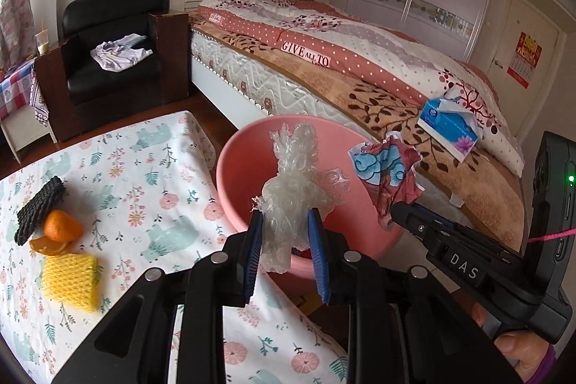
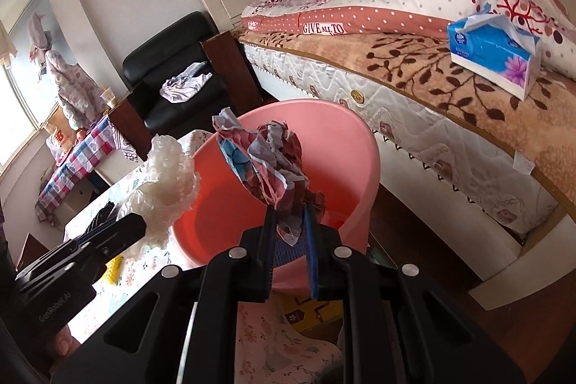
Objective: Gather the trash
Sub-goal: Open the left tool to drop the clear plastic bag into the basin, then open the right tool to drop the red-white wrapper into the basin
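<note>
A pink basin (image 1: 244, 146) (image 2: 324, 110) stands on the floor between the table and the bed. My left gripper (image 1: 286, 216) is shut on a crumpled wad of clear plastic film (image 1: 291, 182) (image 2: 169, 175) and holds it over the basin's near rim. To its right, my right gripper (image 2: 289, 211) (image 1: 396, 209) is shut on a crumpled printed paper (image 2: 270, 161) (image 1: 385, 168), red and blue, held above the basin's right side. On the table lie a black foam net (image 1: 41, 204), orange peel (image 1: 59, 229) and a yellow foam net (image 1: 70, 278).
The table (image 1: 144, 168) with a floral cloth is at the left, its edge next to the basin. A bed (image 1: 360, 74) runs behind, with a blue tissue box (image 1: 450, 128) near its edge. A black armchair (image 1: 111, 35) holds a bundled cloth.
</note>
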`<state>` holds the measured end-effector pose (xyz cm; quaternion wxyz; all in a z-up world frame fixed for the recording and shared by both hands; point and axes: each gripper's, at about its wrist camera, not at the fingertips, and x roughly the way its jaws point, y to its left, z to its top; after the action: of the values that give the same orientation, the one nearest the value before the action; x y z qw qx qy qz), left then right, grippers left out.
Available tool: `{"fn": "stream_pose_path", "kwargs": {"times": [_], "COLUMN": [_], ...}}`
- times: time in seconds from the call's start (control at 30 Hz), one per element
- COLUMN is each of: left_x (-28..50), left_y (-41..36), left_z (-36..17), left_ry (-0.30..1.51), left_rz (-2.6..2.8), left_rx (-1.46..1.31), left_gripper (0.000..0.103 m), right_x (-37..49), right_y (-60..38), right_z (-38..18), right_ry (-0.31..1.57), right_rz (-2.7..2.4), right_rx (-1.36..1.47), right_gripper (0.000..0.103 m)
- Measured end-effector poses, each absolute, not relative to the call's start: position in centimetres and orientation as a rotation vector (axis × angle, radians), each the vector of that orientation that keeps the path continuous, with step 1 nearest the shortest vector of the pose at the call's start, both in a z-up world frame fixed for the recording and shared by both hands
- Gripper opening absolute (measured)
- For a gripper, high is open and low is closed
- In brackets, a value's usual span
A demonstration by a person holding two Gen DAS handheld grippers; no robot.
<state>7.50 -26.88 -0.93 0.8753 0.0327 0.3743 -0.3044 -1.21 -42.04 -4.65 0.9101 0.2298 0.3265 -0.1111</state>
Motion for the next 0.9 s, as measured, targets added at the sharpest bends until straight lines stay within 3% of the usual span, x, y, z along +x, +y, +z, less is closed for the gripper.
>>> {"fn": "stream_pose_path", "kwargs": {"times": [0.1, 0.17, 0.27, 0.5, 0.57, 0.63, 0.7, 0.9], "left_x": [7.6, 7.7, 7.7, 8.0, 8.0, 7.9, 7.8, 7.8], "left_y": [-27.1, -27.1, -27.1, -26.5, -26.2, -26.0, -25.7, -24.6], "left_z": [-1.2, -1.3, -1.4, -1.7, -1.8, -1.7, -1.6, -1.3], "left_ry": [0.785, 0.786, 0.785, 0.800, 0.802, 0.798, 0.795, 0.791], "left_rz": [-0.635, -0.637, -0.638, -0.622, -0.620, -0.620, -0.619, -0.608], "left_rx": [0.067, 0.063, 0.053, 0.038, 0.034, 0.033, 0.031, 0.020], "left_gripper": [0.029, 0.041, 0.046, 0.047, 0.047, 0.048, 0.048, 0.048], "right_x": [-1.2, -1.1, -1.0, -0.9, -0.7, -0.7, -0.7, -0.6], "right_y": [-42.3, -42.4, -42.6, -42.7, -42.6, -42.5, -42.5, -41.9], "right_z": [-4.9, -5.0, -5.2, -5.4, -5.4, -5.5, -5.5, -5.1], "right_ry": [0.676, 0.676, 0.678, 0.672, 0.676, 0.676, 0.673, 0.680], "right_rz": [-0.230, -0.231, -0.232, -0.226, -0.229, -0.236, -0.236, -0.235], "right_rx": [0.480, 0.481, 0.489, 0.505, 0.506, 0.507, 0.508, 0.489], "right_gripper": [0.015, 0.015, 0.015, 0.017, 0.023, 0.037, 0.041, 0.041]}}
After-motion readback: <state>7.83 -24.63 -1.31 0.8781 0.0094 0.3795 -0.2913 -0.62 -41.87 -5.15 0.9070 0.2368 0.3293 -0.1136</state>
